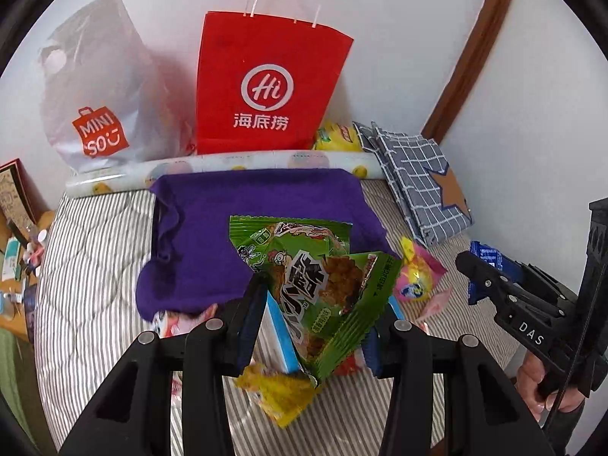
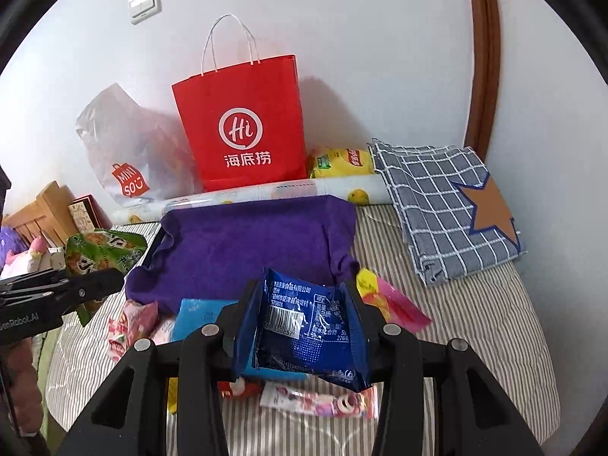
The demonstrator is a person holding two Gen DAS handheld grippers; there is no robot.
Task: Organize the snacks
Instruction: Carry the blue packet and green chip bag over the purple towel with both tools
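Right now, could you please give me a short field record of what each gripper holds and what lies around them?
left gripper: shut on green packet
right gripper: shut on blue packet
surface: striped bedding
centre: purple cloth
by the wall: red bag, grey bag
right side: checked cloth
loose snacks: pink packet
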